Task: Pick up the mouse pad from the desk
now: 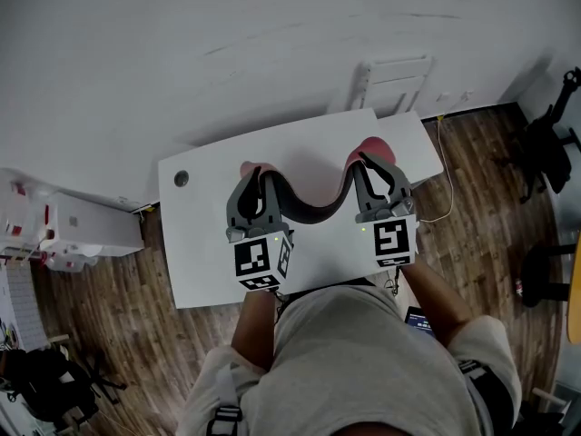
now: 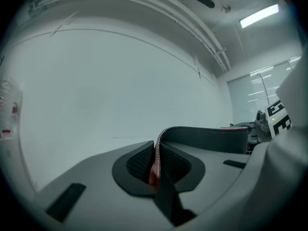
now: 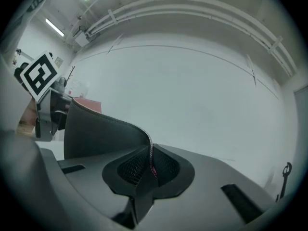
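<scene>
The mouse pad (image 1: 313, 209) is dark on one face and pink on the other. It hangs in a sagging curve above the white desk (image 1: 204, 252), held at both ends. My left gripper (image 1: 259, 178) is shut on its left edge, and my right gripper (image 1: 370, 163) is shut on its right edge. In the left gripper view the pad's stitched edge (image 2: 158, 150) runs pinched between the textured pads, with the pad (image 2: 211, 137) stretching off to the right. The right gripper view shows the same pad (image 3: 98, 131) bending away to the left from the closed jaws.
A round cable hole (image 1: 182, 178) sits in the desk's far left corner. A white wall lies beyond the desk, with a white rack (image 1: 392, 82) against it. White boxes (image 1: 68, 230) stand on the wood floor at left, and dark chairs (image 1: 549, 153) at right.
</scene>
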The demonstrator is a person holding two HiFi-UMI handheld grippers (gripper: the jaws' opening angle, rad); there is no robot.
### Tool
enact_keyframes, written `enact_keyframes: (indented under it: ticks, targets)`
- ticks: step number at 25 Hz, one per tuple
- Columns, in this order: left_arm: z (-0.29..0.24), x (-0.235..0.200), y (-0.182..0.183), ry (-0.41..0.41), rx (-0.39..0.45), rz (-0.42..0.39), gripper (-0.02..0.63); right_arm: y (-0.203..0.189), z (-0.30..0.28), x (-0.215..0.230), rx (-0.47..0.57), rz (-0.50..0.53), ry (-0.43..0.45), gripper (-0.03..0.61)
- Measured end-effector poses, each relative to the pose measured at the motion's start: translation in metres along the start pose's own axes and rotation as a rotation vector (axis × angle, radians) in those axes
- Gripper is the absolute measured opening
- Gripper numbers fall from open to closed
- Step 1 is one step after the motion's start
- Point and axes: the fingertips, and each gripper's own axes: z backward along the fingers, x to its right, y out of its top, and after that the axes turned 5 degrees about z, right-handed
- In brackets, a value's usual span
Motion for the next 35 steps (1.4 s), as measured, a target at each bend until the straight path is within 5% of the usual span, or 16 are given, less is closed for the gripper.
enact_keyframes:
  ticks: [5, 11, 35]
  targets:
    - [0.005, 0.006, 0.03, -0.027, 0.076, 0.016, 0.032, 0.026, 0.008, 0.008, 0.101, -0.129, 0.015, 0.057]
    - [0.011, 0.014, 0.056, -0.063, 0.137, 0.047, 0.032, 0.056, 0.016, 0.02, 0.184, -0.134, 0.001, 0.055]
    - [0.019, 0.031, 0.052, -0.085, 0.113, 0.047, 0.032, 0.059, 0.028, 0.022, 0.155, -0.134, 0.002, 0.052]
